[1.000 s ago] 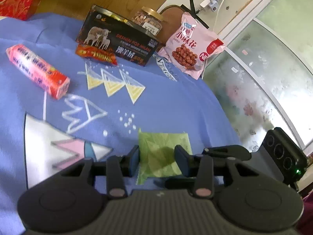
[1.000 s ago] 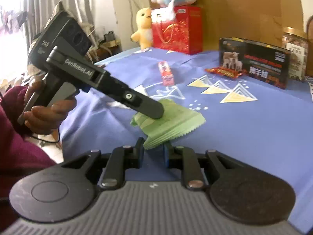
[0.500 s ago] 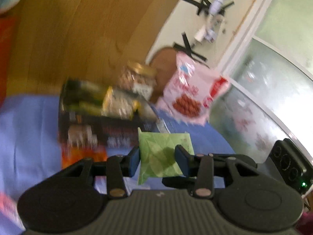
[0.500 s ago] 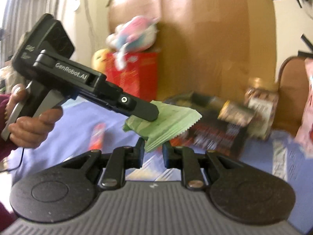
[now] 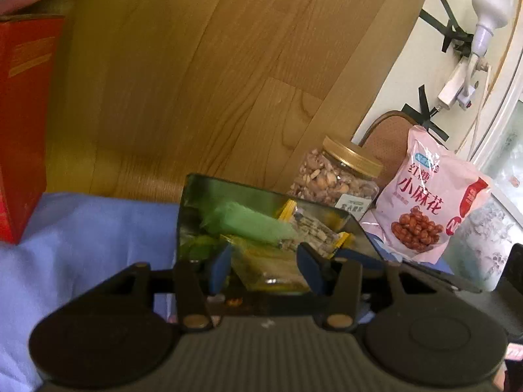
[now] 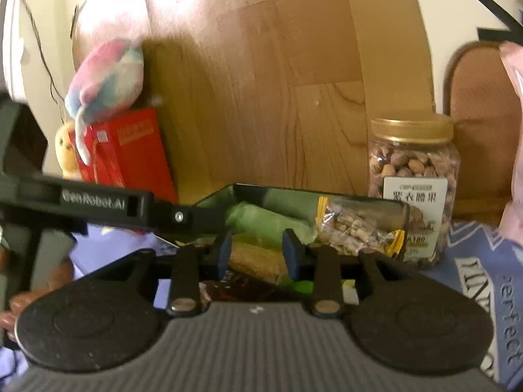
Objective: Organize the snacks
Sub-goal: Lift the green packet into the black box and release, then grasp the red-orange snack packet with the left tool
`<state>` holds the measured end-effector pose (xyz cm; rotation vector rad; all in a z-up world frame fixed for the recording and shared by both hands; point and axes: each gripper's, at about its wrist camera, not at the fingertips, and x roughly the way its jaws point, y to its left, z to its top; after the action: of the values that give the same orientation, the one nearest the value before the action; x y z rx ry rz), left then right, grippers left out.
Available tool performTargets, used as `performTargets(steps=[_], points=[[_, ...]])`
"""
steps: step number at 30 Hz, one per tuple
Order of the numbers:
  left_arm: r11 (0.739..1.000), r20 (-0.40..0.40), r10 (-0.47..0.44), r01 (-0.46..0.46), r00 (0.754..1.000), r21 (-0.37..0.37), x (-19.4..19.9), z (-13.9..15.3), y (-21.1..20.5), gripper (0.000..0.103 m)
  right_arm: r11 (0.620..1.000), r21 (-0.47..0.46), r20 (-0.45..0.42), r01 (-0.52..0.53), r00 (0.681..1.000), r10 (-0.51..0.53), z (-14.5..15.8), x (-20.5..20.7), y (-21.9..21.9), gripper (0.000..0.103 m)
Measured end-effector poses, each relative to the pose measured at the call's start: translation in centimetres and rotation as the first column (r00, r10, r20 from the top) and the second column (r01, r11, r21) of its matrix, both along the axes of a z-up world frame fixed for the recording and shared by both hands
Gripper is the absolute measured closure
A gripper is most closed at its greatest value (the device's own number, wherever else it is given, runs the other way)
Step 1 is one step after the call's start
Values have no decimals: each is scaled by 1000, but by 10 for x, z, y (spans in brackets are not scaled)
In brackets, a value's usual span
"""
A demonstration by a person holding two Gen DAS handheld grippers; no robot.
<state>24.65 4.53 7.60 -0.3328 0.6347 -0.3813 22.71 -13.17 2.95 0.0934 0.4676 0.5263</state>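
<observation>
- Lying in the open black box (image 5: 193, 196), a green packet (image 5: 251, 225) rests on top of the other snacks, against the far wall; the right wrist view shows the same green packet (image 6: 271, 222) at the box's (image 6: 248, 191) back.
- Right of the green packet, still inside the box, sits a clear bag of nuts with yellow ends (image 5: 313, 232), seen from the right wrist as well (image 6: 356, 228); nearer the camera than the green packet lies a yellowish wrapped snack (image 5: 264, 261).
- The left gripper (image 5: 264, 266) hangs over the box's near edge, its 2 blue pads apart and widening; the yellowish snack shows between them, but neither pad presses on it.
- The right gripper (image 6: 256, 254) also hangs over the box, jaws spreading, with a grainy yellow-brown snack (image 6: 255, 258) visible in the gap; no pad touches it.
- From the right wrist view, the left gripper's black arm (image 6: 98, 202) crosses in from the left of the box, with a hand (image 6: 19, 307) partly seen below it.
- Behind the box to the right stands a gold-lidded jar of nuts (image 5: 340, 179), and right of that a pink snack bag (image 5: 431, 205).
- Left of the box stands a red carton (image 5: 23, 124), with a plush toy (image 6: 104, 78) on top of it.
- The box sits on a blue cloth (image 5: 91, 235) before a wood-grain panel (image 5: 212, 65).
</observation>
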Motion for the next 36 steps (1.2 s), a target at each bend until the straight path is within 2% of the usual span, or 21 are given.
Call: performTargets(steps=[4,6,8,10,12,15,16,18,19,21,23,25,27,31,36], points=[[1000,47,9,-8,999,-30,-24,6,13,53,999,28,27,22,999,-23,7,-23,-12,65],[998,62,9,-6,998,-58,-41,9,25,50,998,61,18,-8,1000,7,7,-38,-17,64],[997,57,16,-11,998,-78,-56,5,36,48,994,93,-26,-60,998,62,0,-48,-20,61],[995,13,19,-18,1000,-95,-64,-6,46,48,990,108,-108,-91,989,103,-13,-50,-17,61],[994,-77,37,-44,996,-104,-60,-22,51,48,990,123,-204,-69,974,93,-27,-40,-12,61],[987,-237,58,-90,970,-130,-47,-51,53,49,970,242,-377,-6,921,100,-48,-14,-16,61],[983,-256,57,-99,965,-154,-46,-58,54,48,956,292,-433,24,895,110,-56,-6,-17,62],[981,-252,54,-99,966,-169,-46,-59,50,48,934,354,-485,50,864,138,-67,1,-15,73],[981,-256,57,-102,965,-167,-47,-58,47,48,932,357,-512,67,848,135,-71,2,-14,88],[987,-252,65,-100,965,-126,-51,-56,37,48,927,364,-527,94,841,122,-72,-3,-16,90],[991,-259,41,-73,965,-116,-60,-55,31,48,934,345,-521,95,847,106,-65,-15,-19,90],[993,-252,13,-42,968,-108,-79,-56,22,48,938,338,-508,75,854,114,-58,-36,-26,90],[996,-249,-20,-3,968,-92,-100,-56,11,48,944,326,-514,49,847,133,-57,-63,-37,90],[996,-211,-91,90,973,-13,-153,-54,-15,45,937,346,-503,-39,836,220,-56,-120,-54,90],[983,-181,-170,179,969,37,-220,-58,-22,43,940,293,-454,-177,839,299,-48,-186,-51,87]])
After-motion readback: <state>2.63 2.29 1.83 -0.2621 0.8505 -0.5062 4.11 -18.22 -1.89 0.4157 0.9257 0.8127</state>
